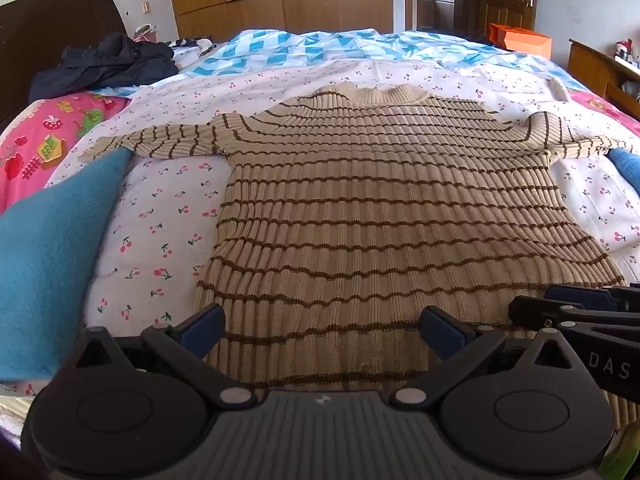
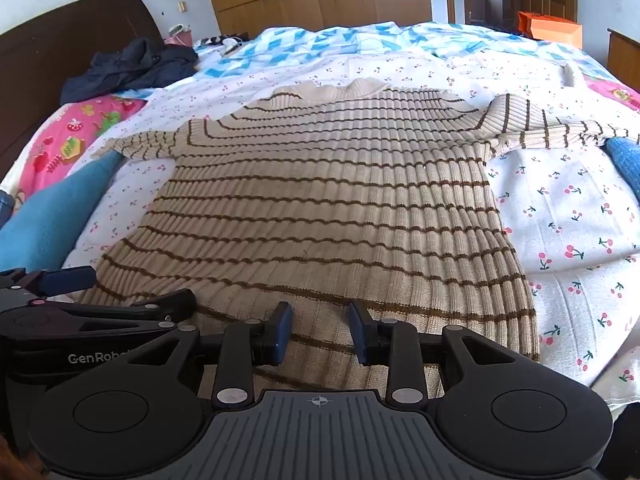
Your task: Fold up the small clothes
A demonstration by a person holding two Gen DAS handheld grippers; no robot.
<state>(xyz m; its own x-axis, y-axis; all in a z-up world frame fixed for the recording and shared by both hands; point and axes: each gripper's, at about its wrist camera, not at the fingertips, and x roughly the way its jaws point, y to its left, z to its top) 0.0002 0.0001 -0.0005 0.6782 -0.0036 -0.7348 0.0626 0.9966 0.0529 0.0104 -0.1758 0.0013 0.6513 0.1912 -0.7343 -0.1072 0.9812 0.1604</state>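
A bed covered by a cherry-print sheet [image 1: 168, 216] is taking up most of both views, and a beige ribbed sweater [image 1: 384, 208] with brown stripes is lying flat across its middle, sleeves spread left and right, collar at the far side and hem at the near edge. The left gripper [image 1: 320, 328] is hovering over the hem's near left part with its jaws spread wide, nothing between them. The right gripper [image 2: 318, 332] is hanging over the hem's near right part, jaws partly apart and clamping nothing.
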